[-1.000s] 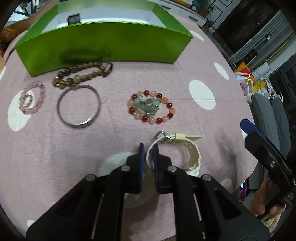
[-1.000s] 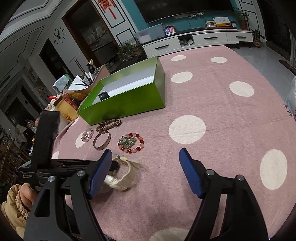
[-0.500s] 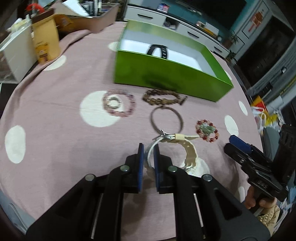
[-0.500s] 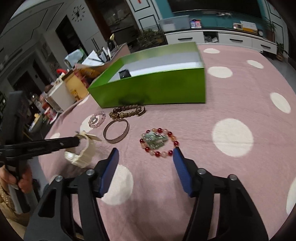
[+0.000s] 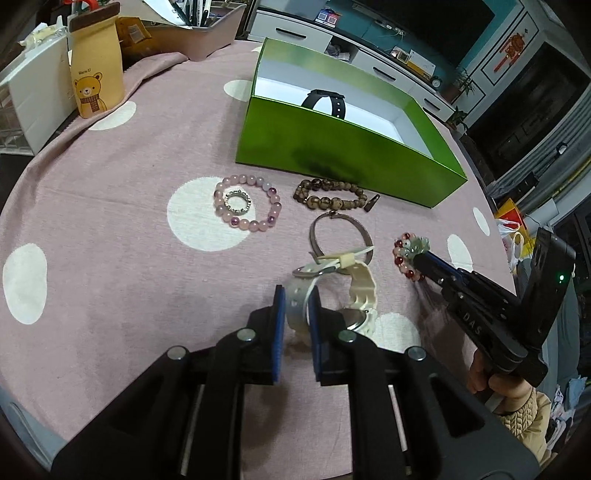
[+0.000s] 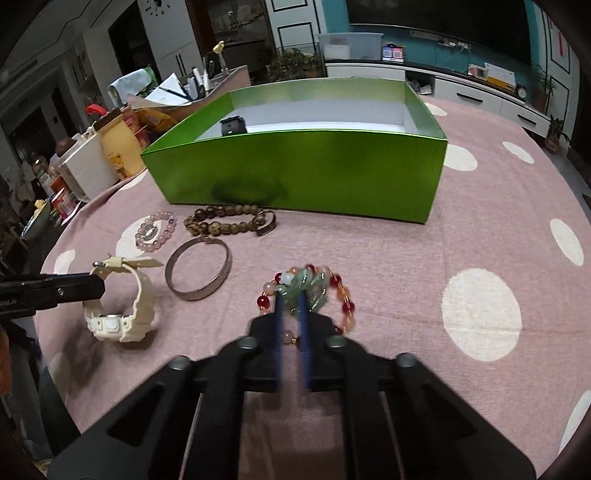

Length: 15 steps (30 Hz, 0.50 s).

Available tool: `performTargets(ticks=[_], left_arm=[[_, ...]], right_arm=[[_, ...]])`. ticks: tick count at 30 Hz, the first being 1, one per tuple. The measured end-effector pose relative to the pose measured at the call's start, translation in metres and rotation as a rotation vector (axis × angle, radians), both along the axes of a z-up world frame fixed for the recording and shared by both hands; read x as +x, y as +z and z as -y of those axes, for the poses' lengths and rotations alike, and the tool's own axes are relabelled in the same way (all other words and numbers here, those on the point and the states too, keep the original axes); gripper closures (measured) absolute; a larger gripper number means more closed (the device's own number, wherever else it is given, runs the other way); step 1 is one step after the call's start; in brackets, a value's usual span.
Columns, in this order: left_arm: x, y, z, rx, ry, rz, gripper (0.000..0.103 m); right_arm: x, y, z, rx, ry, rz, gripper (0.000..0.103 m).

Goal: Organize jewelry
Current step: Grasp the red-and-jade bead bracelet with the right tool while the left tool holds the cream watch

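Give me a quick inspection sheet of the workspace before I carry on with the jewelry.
Surface: pink tablecloth with white dots.
Job's things: green box open, black watch inside; pink bead bracelet, ring inside it, brown bead bracelet and metal bangle on the cloth.
Clutter: bear pouch, white container, pen tray at the far edge.
Grippers: left gripper shut on white watch; right gripper shut on red bead bracelet.
Cables: nothing seen.
Surroundings: TV cabinet, plants.
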<state>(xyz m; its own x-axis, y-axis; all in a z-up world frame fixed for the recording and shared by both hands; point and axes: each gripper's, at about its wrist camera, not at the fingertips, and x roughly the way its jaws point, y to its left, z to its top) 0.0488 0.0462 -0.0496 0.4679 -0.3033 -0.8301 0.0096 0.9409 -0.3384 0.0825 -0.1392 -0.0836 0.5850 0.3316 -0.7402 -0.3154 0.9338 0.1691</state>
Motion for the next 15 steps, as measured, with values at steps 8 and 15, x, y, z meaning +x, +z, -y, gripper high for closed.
performTargets(ticks=[8, 15], left_arm=[[0.000, 0.001, 0.001, -0.010, -0.009, 0.016, 0.091], [0.001, 0.000, 0.000, -0.005, -0.007, 0.014, 0.091]], right_arm=[[-0.002, 0.013, 0.014, 0.083, -0.010, -0.012, 0.102], [0.008, 0.003, 0.017, 0.133, -0.067, -0.072, 0.060]])
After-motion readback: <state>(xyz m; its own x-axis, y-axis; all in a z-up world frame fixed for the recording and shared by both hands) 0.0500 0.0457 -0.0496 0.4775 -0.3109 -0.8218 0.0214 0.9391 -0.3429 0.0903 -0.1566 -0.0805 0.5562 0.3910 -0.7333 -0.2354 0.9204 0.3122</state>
